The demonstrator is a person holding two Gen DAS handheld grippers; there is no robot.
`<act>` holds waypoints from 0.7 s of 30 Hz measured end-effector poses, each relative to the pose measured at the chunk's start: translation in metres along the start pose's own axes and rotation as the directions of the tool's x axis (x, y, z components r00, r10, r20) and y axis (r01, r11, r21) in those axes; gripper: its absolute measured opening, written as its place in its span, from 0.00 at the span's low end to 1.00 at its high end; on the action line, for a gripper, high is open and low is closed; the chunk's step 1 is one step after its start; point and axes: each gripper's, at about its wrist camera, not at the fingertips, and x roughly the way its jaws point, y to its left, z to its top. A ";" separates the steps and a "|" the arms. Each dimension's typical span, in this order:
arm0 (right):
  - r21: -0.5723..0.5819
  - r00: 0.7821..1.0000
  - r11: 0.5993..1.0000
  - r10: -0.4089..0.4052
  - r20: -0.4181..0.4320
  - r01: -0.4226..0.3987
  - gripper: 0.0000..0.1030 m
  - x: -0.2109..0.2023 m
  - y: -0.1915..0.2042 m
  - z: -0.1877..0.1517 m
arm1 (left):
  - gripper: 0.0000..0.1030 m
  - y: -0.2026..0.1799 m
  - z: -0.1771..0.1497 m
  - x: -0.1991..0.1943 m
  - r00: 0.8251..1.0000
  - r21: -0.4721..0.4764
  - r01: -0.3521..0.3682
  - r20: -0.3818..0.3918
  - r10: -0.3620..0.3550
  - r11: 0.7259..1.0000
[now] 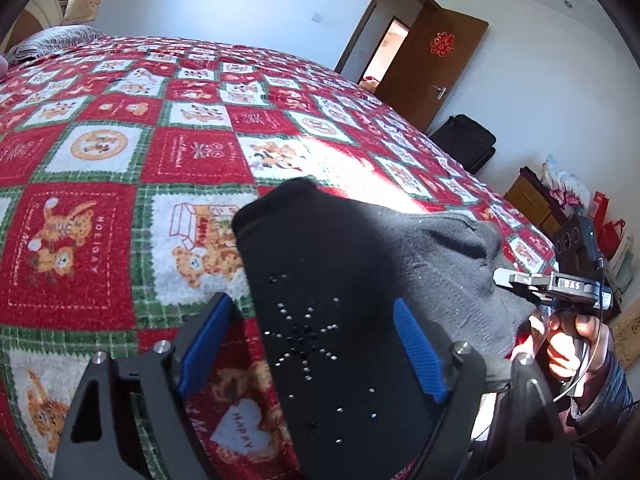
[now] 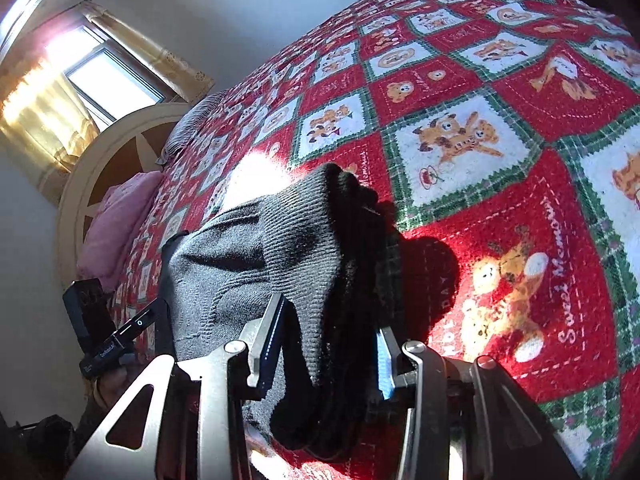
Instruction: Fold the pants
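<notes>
Dark grey-black knit pants point(image 1: 360, 264) lie bunched on the red, white and green patchwork bedspread point(image 1: 120, 160). In the left wrist view my left gripper point(image 1: 316, 340) is open, its blue pads either side of a black part with small studs. In the right wrist view my right gripper point(image 2: 326, 344) is also open, its pads astride a ribbed fold of the pants point(image 2: 304, 248). The right gripper also shows in the left wrist view point(image 1: 560, 284), held by a hand at the far end of the pants. The left gripper's body shows at the left edge of the right wrist view point(image 2: 112, 336).
The bed fills most of both views. A headboard point(image 2: 100, 168), a pink pillow point(image 2: 120, 220) and a curtained window point(image 2: 108, 76) stand at one end. A brown door point(image 1: 432, 64), a black bag point(image 1: 464, 140) and boxes point(image 1: 532, 200) line the wall past the bed's edge.
</notes>
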 end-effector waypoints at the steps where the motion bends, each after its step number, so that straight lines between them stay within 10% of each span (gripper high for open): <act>1: -0.003 1.000 1.000 0.014 0.007 -0.014 0.37 -0.002 0.002 0.000 | 0.81 0.000 0.000 0.000 1.000 0.001 0.003 0.001 -0.003 1.000; 3: 0.009 0.997 0.998 0.069 0.019 -0.069 0.30 -0.006 0.002 -0.001 | 0.66 0.005 -0.001 -0.004 1.000 -0.013 0.026 0.014 -0.026 1.000; 4: 0.011 0.996 0.996 0.083 0.023 -0.083 0.30 -0.008 0.003 -0.001 | 0.42 0.009 -0.001 -0.005 0.999 -0.023 0.038 0.012 -0.038 0.999; 10: -0.043 0.993 0.994 0.101 0.054 -0.099 0.26 -0.021 0.025 -0.002 | 0.12 0.023 -0.002 -0.014 0.991 -0.089 0.131 0.038 -0.128 0.987; 21: -0.205 0.980 0.959 0.201 0.007 -0.196 0.25 0.002 0.106 0.039 | 0.11 0.048 0.026 -0.085 0.983 -0.087 0.045 0.181 -0.028 0.995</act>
